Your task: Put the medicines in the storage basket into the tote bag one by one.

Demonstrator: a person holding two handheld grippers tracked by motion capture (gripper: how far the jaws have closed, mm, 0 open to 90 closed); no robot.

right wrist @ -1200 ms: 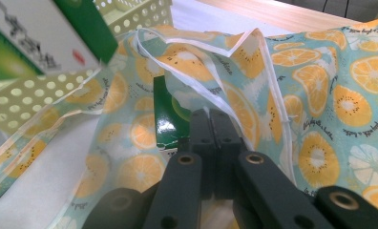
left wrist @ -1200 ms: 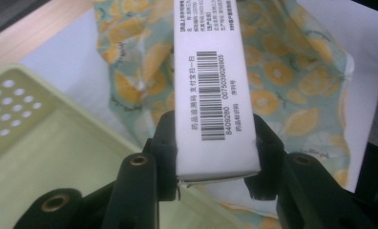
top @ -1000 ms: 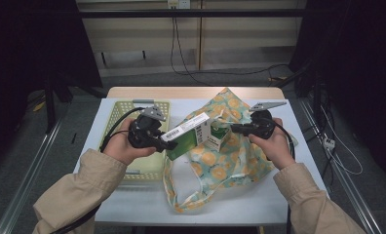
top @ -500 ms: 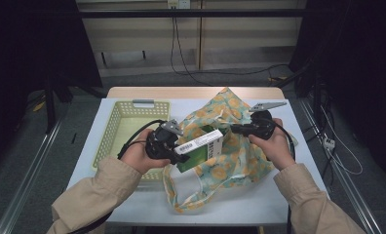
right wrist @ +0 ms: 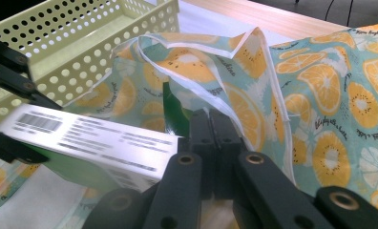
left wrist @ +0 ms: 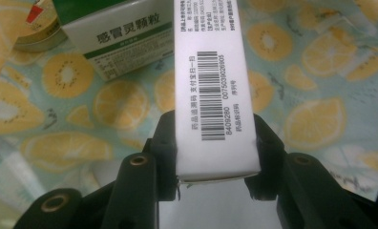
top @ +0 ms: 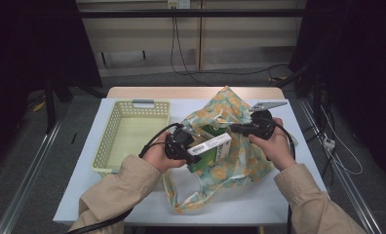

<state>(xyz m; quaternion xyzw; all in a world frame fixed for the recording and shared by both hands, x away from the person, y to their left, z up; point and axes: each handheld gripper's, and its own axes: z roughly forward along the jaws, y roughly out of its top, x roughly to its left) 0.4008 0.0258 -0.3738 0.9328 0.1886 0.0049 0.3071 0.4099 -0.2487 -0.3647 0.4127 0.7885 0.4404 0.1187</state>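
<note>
Two grippers load a fruit-print bag [top: 230,146].
Left gripper [top: 191,150], jaws part-closed on the white barcode box [top: 209,146], should slide it straight into the bag's mouth beside the green box [top: 213,130]; right gripper [top: 236,128], pinched shut on the bag's rim, holds it open. Since earlier, box dropped toward the bag.

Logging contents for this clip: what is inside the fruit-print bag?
Inside the fruit-print bag lies a green-and-white box beside a round tin. Fabric and the barcoded box in the left tool cover anything deeper.
</note>
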